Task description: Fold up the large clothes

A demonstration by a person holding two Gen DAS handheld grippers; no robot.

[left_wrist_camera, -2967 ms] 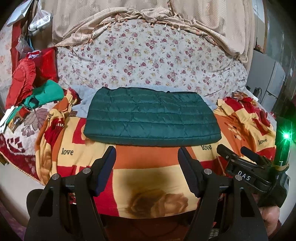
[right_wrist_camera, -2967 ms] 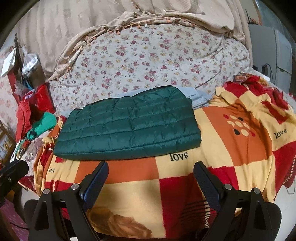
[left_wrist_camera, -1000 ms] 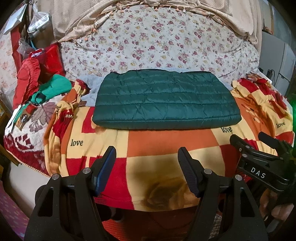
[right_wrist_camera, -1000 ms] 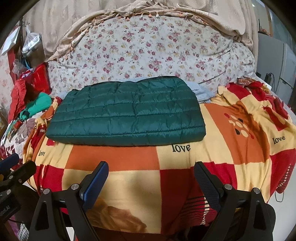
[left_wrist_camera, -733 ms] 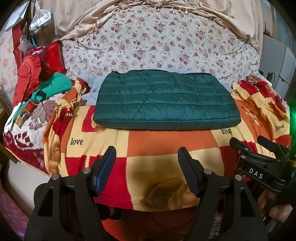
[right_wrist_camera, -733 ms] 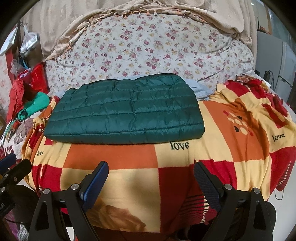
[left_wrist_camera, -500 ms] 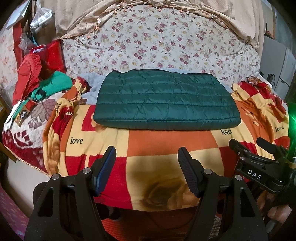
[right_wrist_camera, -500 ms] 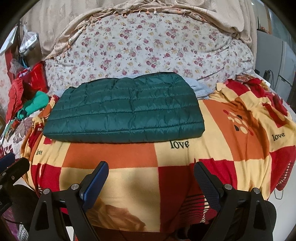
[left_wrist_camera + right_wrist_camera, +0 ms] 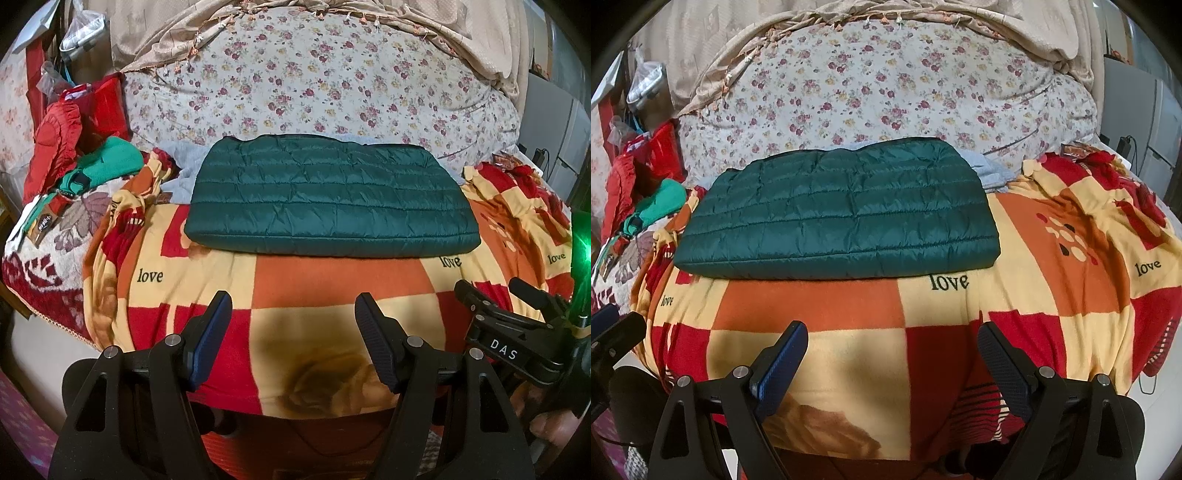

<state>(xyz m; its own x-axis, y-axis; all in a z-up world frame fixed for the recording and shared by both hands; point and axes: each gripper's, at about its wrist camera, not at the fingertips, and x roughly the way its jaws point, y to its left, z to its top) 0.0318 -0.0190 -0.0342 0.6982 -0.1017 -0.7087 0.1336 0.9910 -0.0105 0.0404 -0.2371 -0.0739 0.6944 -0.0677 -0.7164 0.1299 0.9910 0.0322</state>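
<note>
A dark green quilted jacket (image 9: 328, 199) (image 9: 838, 218) lies folded into a flat rectangle on a checked red, orange and cream blanket (image 9: 332, 284) (image 9: 1052, 280) printed with "love". My left gripper (image 9: 293, 310) hangs open over the blanket's near edge, well short of the jacket, nothing between its fingers. My right gripper (image 9: 892, 343) is likewise open and empty, in front of the jacket's right half. The right gripper's body (image 9: 517, 332) shows at the right edge of the left wrist view; the left one's tip (image 9: 613, 332) shows at the left edge of the right wrist view.
A light blue garment (image 9: 184, 166) peeks out behind the jacket. A floral quilt (image 9: 314, 81) rises behind it, with a beige cover (image 9: 1015, 22) on top. Red and green clothes (image 9: 74, 147) are piled at the left. White appliances (image 9: 1145, 118) stand at the right.
Three seconds ago both views sat closer to the jacket; both grippers have since drawn back slightly. Over the last second nothing has visibly moved.
</note>
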